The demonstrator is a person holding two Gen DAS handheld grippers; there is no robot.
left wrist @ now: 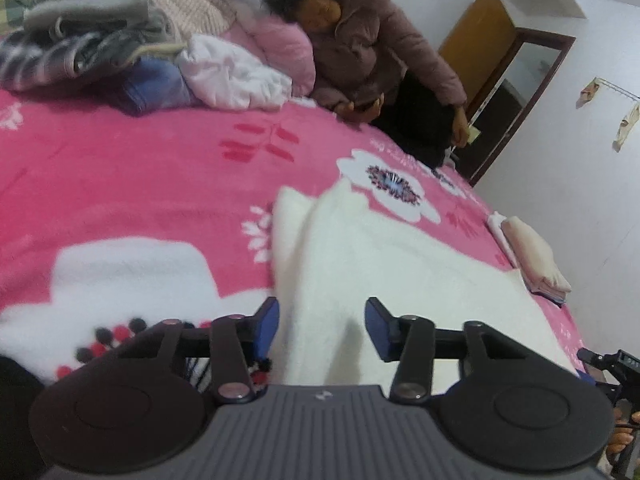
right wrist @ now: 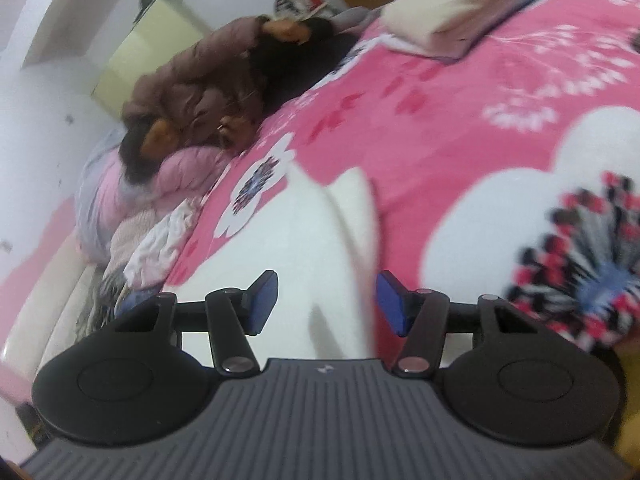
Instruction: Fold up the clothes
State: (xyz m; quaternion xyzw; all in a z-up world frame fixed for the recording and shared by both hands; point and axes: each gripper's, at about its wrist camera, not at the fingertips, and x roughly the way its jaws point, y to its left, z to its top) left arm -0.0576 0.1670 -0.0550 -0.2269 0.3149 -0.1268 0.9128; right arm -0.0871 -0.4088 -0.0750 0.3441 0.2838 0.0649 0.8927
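A white fleecy garment [left wrist: 360, 248] lies spread on the pink flowered bedspread [left wrist: 140, 168]. My left gripper [left wrist: 322, 326] is open just above its near part, blue pads apart, nothing between them. In the right wrist view the same white garment [right wrist: 288, 248] fills the middle, one flap raised at its far edge. My right gripper [right wrist: 327, 302] is open over it, fingers wide, holding nothing. Whether the fingers touch the cloth is unclear.
A person in a puffy mauve jacket [left wrist: 360, 36] sits on the bed's far side. A heap of unfolded clothes [left wrist: 132, 40] lies at the far left. A folded cream stack [left wrist: 528, 256] sits at the right edge. An open doorway [left wrist: 504, 92] is beyond.
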